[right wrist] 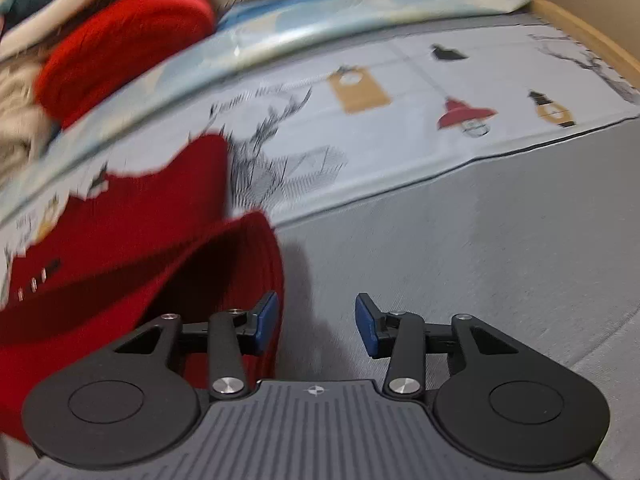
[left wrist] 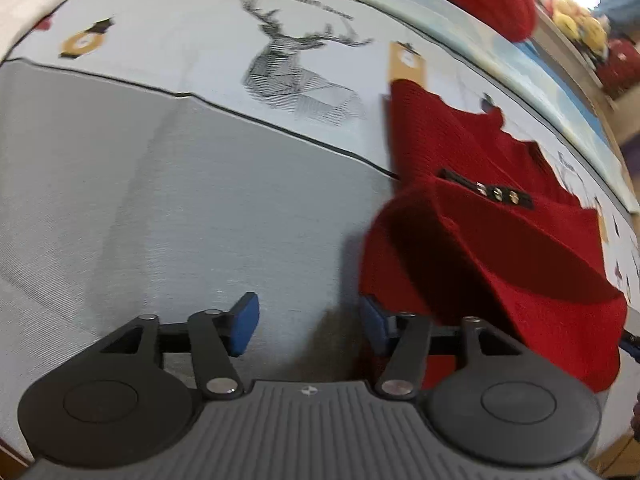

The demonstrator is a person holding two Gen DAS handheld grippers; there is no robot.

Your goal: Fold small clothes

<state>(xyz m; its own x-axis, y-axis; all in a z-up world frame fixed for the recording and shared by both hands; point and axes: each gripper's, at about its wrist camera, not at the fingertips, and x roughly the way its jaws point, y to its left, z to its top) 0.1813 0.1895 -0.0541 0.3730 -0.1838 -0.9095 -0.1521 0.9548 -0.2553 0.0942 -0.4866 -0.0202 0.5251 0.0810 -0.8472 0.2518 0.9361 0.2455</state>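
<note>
A red knitted garment [left wrist: 492, 240] with a dark strip of small metal buttons lies partly folded on the grey bedcover [left wrist: 180, 220], its lower edge curled over. My left gripper [left wrist: 310, 326] is open just left of the garment's edge, with only grey cover between its blue pads [left wrist: 245, 324]. In the right wrist view the same red garment [right wrist: 132, 248] fills the left side. My right gripper [right wrist: 316, 324] is open at the garment's right edge. Its left pad sits against the red knit, and nothing lies between the two pads.
The cover's upper part is pale cloth printed with a deer [left wrist: 296, 76] and lanterns [right wrist: 360, 88]. A second red knit [right wrist: 120, 44] lies on a pile of clothes beyond the bed edge. A wooden rim [right wrist: 580, 20] runs along the far right.
</note>
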